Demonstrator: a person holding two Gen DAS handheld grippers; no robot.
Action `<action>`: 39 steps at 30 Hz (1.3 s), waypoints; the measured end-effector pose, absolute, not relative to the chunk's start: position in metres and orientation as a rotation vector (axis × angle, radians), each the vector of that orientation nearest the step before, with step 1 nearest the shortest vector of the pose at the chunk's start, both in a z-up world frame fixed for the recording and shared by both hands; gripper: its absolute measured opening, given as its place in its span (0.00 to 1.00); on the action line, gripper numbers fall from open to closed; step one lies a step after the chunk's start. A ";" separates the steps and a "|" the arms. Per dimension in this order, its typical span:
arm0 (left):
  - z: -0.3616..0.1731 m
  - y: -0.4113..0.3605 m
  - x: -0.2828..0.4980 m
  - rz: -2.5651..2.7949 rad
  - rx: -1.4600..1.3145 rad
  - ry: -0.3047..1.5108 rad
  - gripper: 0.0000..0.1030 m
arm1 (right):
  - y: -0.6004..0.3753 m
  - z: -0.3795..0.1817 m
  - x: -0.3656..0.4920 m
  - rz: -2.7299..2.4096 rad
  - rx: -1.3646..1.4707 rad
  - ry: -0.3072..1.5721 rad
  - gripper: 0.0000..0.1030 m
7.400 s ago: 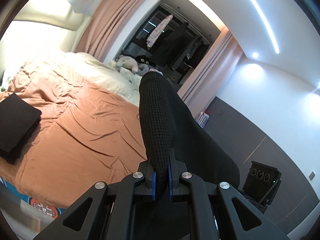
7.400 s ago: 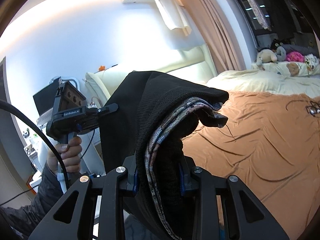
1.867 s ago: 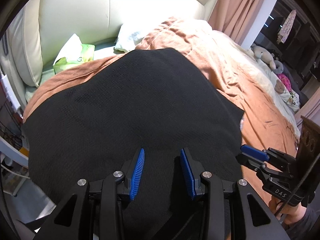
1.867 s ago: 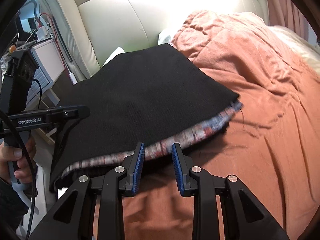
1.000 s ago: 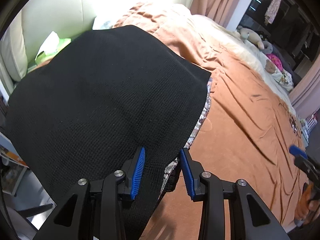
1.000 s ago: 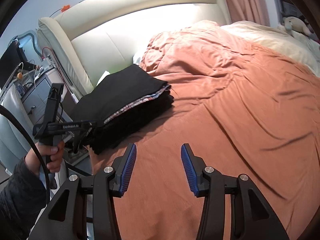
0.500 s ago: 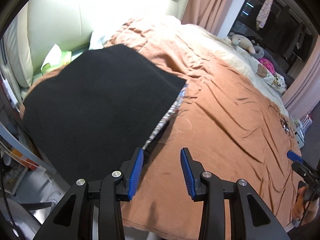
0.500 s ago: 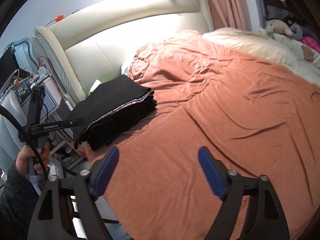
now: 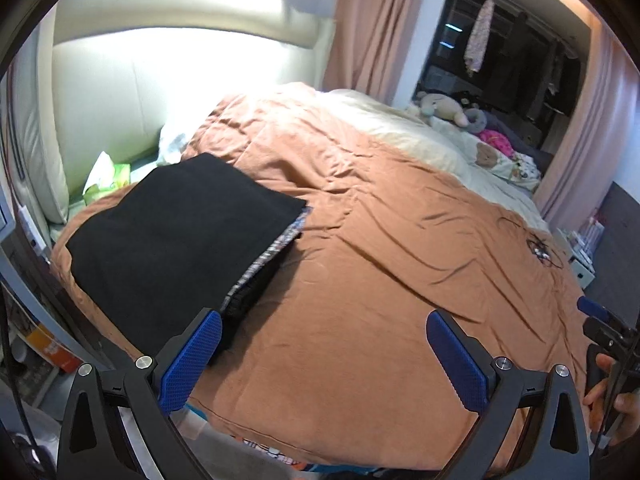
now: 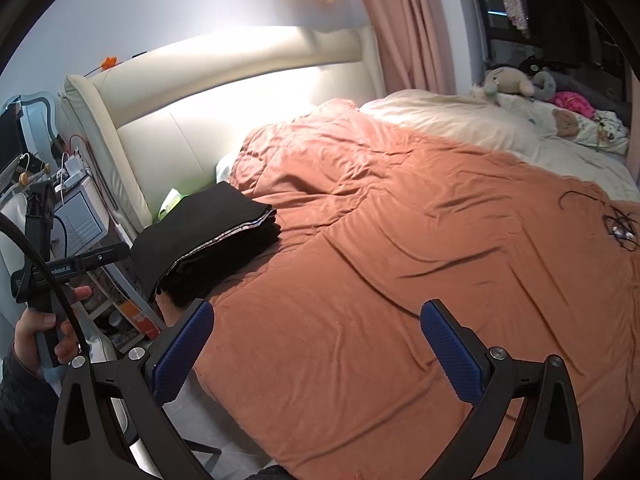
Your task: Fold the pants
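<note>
The pants (image 9: 176,232) lie folded into a flat black rectangle on the near left corner of the bed, close to the headboard (image 9: 132,92), with a patterned inner edge showing along their right side; in the right wrist view the same pants (image 10: 208,236) sit as a thick stack at the bed's left edge, a thin pale line running through the layers. Under them spreads a wrinkled rust-orange blanket (image 9: 380,264) that covers most of the bed, and a cream cover (image 10: 460,124) lies over the far side. Just left of the pants, in the gap by the headboard, is a green tissue pack (image 9: 108,178). The left gripper (image 9: 323,354) hangs above the near edge of the blanket with its blue pads spread wide and nothing between them, the left pad just beside the near corner of the pants without clearly touching. The right gripper (image 10: 316,350) is likewise spread wide and holds nothing, over bare blanket well right of the pants. Soft toys (image 10: 516,80) rest at the far right of the bed, pink curtains (image 10: 408,28) hang behind, and a small dark tangle of cord (image 10: 620,232) lies on the blanket far right.
</note>
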State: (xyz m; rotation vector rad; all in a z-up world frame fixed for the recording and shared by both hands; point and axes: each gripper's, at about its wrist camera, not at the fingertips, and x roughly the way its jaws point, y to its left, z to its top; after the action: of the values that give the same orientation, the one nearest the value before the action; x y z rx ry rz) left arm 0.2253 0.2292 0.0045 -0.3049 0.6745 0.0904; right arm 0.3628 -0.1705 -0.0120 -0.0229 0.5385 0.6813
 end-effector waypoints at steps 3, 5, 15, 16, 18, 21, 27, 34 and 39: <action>0.014 0.216 0.214 0.081 -0.290 0.654 1.00 | -0.182 -0.008 0.347 0.671 -0.022 0.522 1.00; 0.018 0.207 0.207 0.074 -0.282 0.645 1.00 | -0.188 -0.006 0.339 0.665 -0.023 0.514 1.00; 0.039 0.174 0.181 0.043 -0.248 0.605 1.00 | -0.224 0.004 0.301 0.641 -0.014 0.471 1.00; 0.041 0.170 0.178 0.038 -0.247 0.599 1.00 | -0.228 0.003 0.297 0.637 -0.015 0.466 1.00; 0.043 0.162 0.172 0.034 -0.240 0.589 1.00 | -0.235 0.003 0.288 0.626 -0.016 0.458 1.00; 0.048 0.148 0.164 0.022 -0.223 0.574 1.00 | -0.245 0.002 0.276 0.614 -0.012 0.447 1.00; 0.050 0.123 0.144 0.008 -0.213 0.547 1.00 | -0.261 -0.001 0.251 0.599 -0.006 0.425 1.00; 0.046 0.093 0.120 -0.004 -0.182 0.513 1.00 | -0.273 -0.008 0.223 0.582 -0.024 0.410 1.00; 0.045 0.076 0.104 -0.019 -0.166 0.500 1.00 | -0.287 -0.013 0.200 0.569 -0.015 0.386 1.00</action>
State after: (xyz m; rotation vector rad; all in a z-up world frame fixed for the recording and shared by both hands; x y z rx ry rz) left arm 0.1041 0.0756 0.0451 -0.1658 0.4996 -0.0194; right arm 0.2003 -0.2867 -0.0134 -0.0154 0.3864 0.5688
